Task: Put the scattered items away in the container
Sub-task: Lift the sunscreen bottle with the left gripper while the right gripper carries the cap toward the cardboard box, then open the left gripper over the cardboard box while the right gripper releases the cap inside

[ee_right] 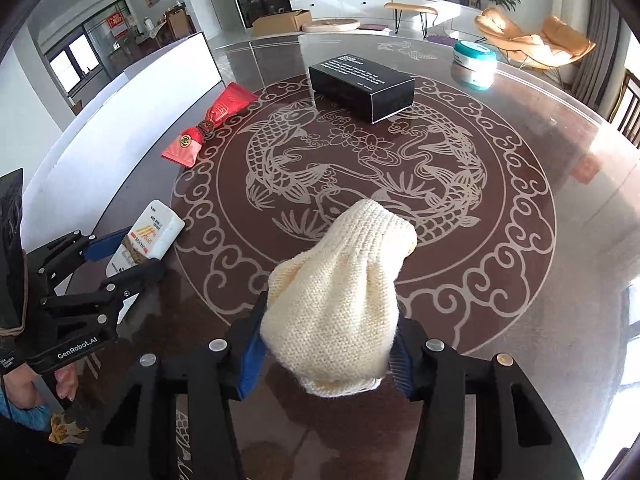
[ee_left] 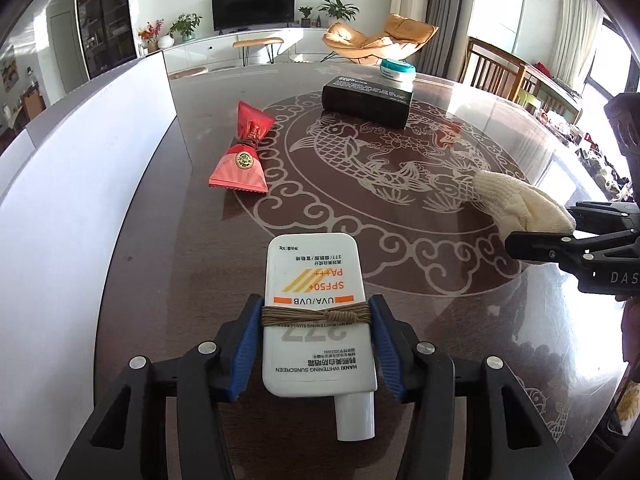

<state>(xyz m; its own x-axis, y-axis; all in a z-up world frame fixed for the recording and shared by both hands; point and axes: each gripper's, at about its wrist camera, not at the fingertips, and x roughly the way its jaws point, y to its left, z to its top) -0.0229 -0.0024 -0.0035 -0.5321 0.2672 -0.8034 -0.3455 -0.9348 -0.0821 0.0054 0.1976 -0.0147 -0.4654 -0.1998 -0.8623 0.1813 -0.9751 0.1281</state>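
Note:
My left gripper [ee_left: 316, 312] is shut on a white sunscreen tube [ee_left: 316, 280] with twine round its middle, held just above the dark table; it also shows in the right wrist view [ee_right: 146, 240]. My right gripper [ee_right: 326, 332] is shut on a cream knitted item [ee_right: 340, 288], also seen at the right in the left wrist view [ee_left: 520, 200]. A red wrapped packet [ee_left: 244, 152] lies beside the white container wall [ee_left: 100, 152]. A black box [ee_left: 366, 98] and a teal-lidded jar [ee_left: 397, 71] stand further back.
The container's white wall [ee_right: 132, 112] runs along the table's left side. The table [ee_right: 520, 280] has a carp pattern in its middle. Chairs stand beyond the right edge.

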